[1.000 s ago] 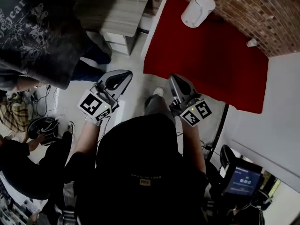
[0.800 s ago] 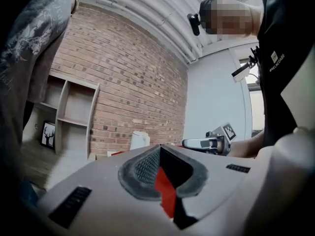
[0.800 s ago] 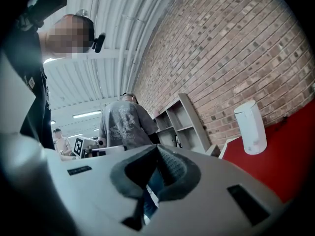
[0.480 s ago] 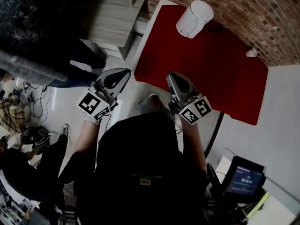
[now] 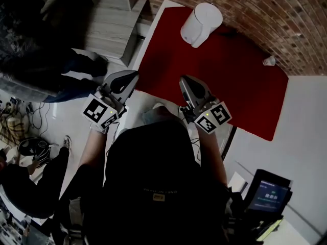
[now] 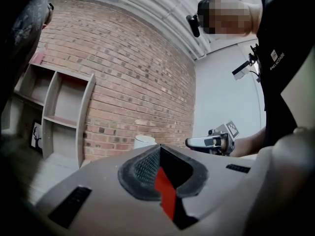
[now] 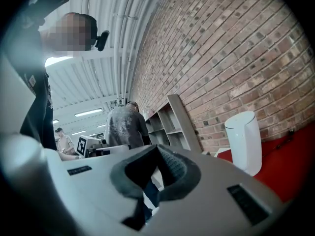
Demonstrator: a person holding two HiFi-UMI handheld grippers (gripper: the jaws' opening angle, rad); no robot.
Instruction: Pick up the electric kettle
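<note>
The electric kettle is a white upright jug standing at the far left end of a table under a red cloth, close to the brick wall. Both grippers are held level in front of the person, short of the table's near edge and well away from the kettle. My left gripper is shut with nothing in it; in the left gripper view only the kettle's lid shows over the jaws. My right gripper is shut and empty too, and the kettle stands ahead to its right.
A grey open shelf unit stands left of the table against the brick wall. A person in dark clothes stands at the left. A small white object lies on the cloth's far right. A lit screen sits at the lower right.
Both grippers and the person have moved forward towards the red table; its near edge and the kettle now lie closer. Both pairs of jaws stay shut.
</note>
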